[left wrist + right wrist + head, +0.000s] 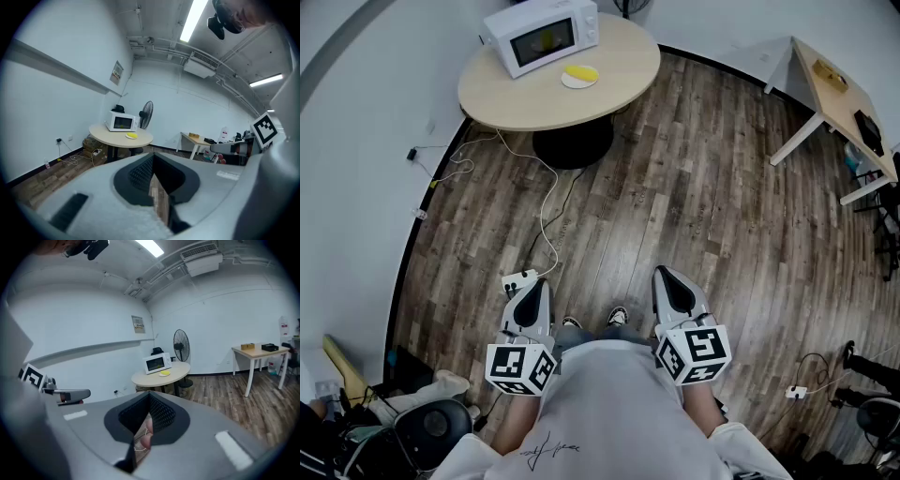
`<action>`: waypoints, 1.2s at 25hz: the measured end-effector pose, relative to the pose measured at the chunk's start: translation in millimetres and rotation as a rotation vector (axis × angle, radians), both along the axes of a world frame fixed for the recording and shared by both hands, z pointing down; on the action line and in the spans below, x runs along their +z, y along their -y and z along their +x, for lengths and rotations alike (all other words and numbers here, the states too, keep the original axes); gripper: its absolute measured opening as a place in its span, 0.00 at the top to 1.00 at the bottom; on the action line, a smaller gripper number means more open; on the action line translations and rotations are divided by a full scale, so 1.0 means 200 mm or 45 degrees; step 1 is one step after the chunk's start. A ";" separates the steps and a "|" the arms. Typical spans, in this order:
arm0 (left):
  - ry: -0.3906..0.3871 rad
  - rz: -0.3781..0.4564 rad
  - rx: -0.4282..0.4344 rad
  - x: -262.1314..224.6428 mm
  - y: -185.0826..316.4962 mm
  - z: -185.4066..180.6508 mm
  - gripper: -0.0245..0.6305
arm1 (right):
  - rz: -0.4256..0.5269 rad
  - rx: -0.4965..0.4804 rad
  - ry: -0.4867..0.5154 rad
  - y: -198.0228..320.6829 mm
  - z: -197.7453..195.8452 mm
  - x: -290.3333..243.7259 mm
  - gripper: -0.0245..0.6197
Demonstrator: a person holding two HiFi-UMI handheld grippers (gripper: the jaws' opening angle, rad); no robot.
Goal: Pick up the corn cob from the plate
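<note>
The yellow corn cob (580, 72) lies on a small white plate (571, 82) on the round beige table (534, 98), beside a white microwave (542, 36). It is far ahead across the wooden floor. My left gripper (534, 287) and right gripper (666, 275) are held close to my body, level with each other, both shut and empty. From the left gripper view the corn cob (131, 135) sits small on the table (112, 133), beyond the closed left gripper (152, 159). The right gripper view shows the corn cob (164, 373) past the closed right gripper (149, 398).
A white power strip (518, 279) and its cable (548, 202) lie on the floor just ahead of my left gripper. A desk (839, 94) stands at the far right, a standing fan (181, 345) behind the table, and a chair (431, 431) at my near left.
</note>
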State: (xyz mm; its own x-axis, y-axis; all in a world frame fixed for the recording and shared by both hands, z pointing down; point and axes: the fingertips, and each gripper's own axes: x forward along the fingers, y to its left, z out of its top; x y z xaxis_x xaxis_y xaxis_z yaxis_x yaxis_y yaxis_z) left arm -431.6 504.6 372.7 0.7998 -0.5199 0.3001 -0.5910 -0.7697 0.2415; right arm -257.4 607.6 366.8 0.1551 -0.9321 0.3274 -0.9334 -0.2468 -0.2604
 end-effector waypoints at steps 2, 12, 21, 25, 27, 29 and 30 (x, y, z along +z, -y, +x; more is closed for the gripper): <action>-0.001 -0.003 0.005 0.00 -0.02 0.01 0.97 | -0.001 0.001 -0.007 -0.01 0.01 -0.01 0.95; 0.018 0.006 0.044 0.01 -0.10 0.12 0.97 | 0.031 0.028 0.014 -0.11 0.11 0.00 0.95; 0.019 -0.022 0.085 0.01 -0.11 0.23 0.97 | 0.044 0.100 0.000 -0.13 0.22 -0.01 0.94; 0.020 -0.037 0.105 0.03 -0.07 0.30 0.97 | 0.038 0.091 0.027 -0.08 0.26 0.00 0.94; 0.018 -0.042 0.106 0.03 -0.04 0.34 0.97 | 0.035 0.086 0.030 -0.06 0.28 0.00 0.94; 0.016 -0.045 0.111 0.04 -0.01 0.37 0.97 | 0.036 0.086 0.026 -0.02 0.31 -0.01 0.94; 0.014 -0.047 0.115 0.04 0.02 0.39 0.97 | 0.036 0.087 0.022 0.00 0.32 -0.01 0.94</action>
State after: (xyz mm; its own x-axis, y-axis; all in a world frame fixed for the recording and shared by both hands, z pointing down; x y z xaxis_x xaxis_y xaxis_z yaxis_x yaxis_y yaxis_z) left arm -352.8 500.6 381.4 0.8393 -0.4344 0.3269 -0.5225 -0.8106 0.2646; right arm -192.4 607.8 364.3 0.2131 -0.9285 0.3043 -0.9101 -0.3019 -0.2839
